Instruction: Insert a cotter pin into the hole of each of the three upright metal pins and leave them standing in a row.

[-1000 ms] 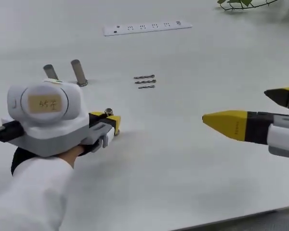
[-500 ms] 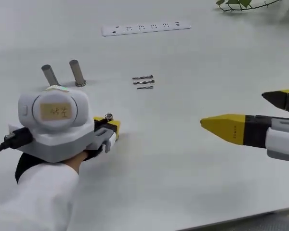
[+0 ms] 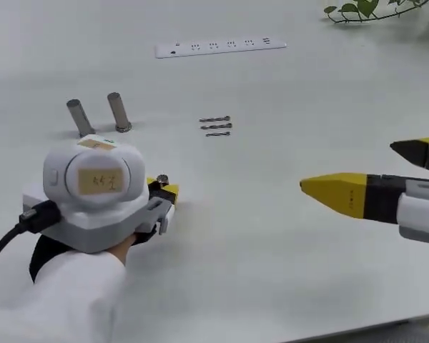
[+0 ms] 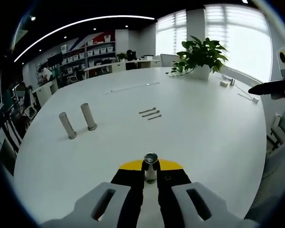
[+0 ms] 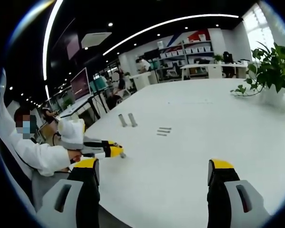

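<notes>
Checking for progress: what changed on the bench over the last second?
The left gripper, shut on a short metal pin, drew slightly toward the person. Unchanged: the two standing grey metal pins, the three thin cotter pins, the open right gripper.

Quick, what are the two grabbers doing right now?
Left gripper: closed on a metal pin.
Right gripper: open, holding nothing.

white power strip (image 3: 220,46) — potted plant (image 4: 201,53) beyond

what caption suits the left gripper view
Left gripper clamps one metal pin; two pins and three cotter pins wait beyond.
</notes>
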